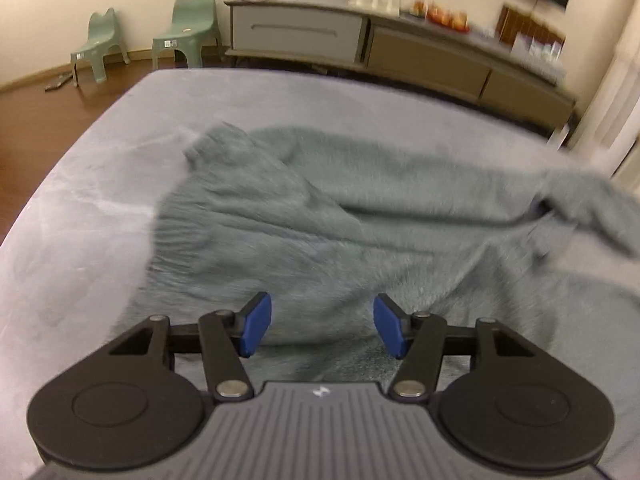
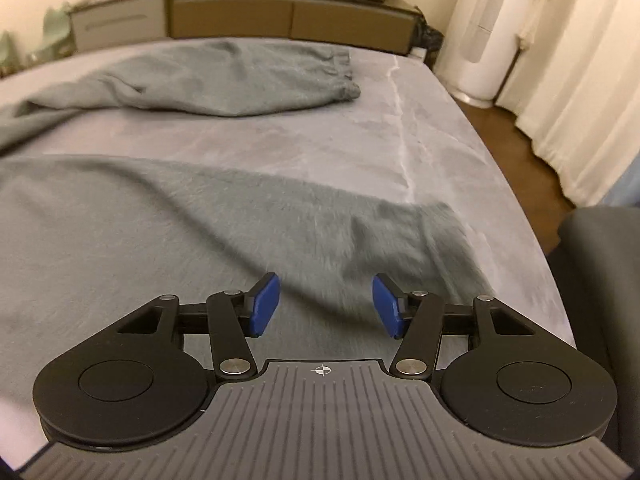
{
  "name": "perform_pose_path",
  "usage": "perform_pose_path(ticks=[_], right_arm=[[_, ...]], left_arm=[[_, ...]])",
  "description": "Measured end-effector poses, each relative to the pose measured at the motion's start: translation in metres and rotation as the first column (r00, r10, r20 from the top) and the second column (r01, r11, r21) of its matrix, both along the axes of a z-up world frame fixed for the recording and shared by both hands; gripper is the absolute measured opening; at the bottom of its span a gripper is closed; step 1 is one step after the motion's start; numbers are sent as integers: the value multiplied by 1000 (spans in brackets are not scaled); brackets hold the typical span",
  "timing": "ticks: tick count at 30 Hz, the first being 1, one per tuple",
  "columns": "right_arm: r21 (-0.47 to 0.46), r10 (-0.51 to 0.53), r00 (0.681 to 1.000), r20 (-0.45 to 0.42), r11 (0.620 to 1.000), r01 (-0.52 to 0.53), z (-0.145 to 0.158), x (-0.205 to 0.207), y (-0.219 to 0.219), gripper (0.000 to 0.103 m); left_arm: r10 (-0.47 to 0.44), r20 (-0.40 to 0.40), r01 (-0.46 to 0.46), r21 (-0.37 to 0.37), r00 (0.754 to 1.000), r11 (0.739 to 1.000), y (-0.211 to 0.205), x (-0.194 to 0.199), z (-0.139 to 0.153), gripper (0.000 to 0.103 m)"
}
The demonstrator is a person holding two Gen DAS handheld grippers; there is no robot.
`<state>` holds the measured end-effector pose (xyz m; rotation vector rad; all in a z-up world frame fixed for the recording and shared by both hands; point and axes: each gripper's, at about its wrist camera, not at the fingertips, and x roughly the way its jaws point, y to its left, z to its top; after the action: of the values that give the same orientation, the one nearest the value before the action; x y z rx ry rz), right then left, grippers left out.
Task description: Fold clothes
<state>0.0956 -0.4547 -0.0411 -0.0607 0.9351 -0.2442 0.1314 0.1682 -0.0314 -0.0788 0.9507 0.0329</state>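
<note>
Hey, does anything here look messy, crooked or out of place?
Yes. The grey sweater lies rumpled and unfolded across the bed, with one sleeve flung out apart from the body. Both the left gripper and the right gripper are open, holding nothing.

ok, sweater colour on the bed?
Muted grey-green sweater, plain, fuzzy knit; clearest in the left wrist view.
</note>
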Motion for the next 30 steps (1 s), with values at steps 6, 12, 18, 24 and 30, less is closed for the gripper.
perform_pose_path(ticks=[6,12,18,24,30], right_arm=[[83,-279,960,35,958,276,-13,43,-61,47],[190,-194,976,99,966,173,20,63,-49,62],[212,87,990,115,971,-110,35,134,47,80],[98,380,924,32,919,-382,11,207,152,83],[22,403,915,-10,915,-403,-3,221,150,2]], left_arm=[[56,-47,-53,64,997,997,18,10,-31,57],[145,120,-147,9,982,989,67,23,15,66],[209,57,-209,-20,976,978,121,93,13,72],[62,-43,-64,-56,997,996,110,147,-22,76],[-37,73,34,48,997,998,90,138,-21,13]])
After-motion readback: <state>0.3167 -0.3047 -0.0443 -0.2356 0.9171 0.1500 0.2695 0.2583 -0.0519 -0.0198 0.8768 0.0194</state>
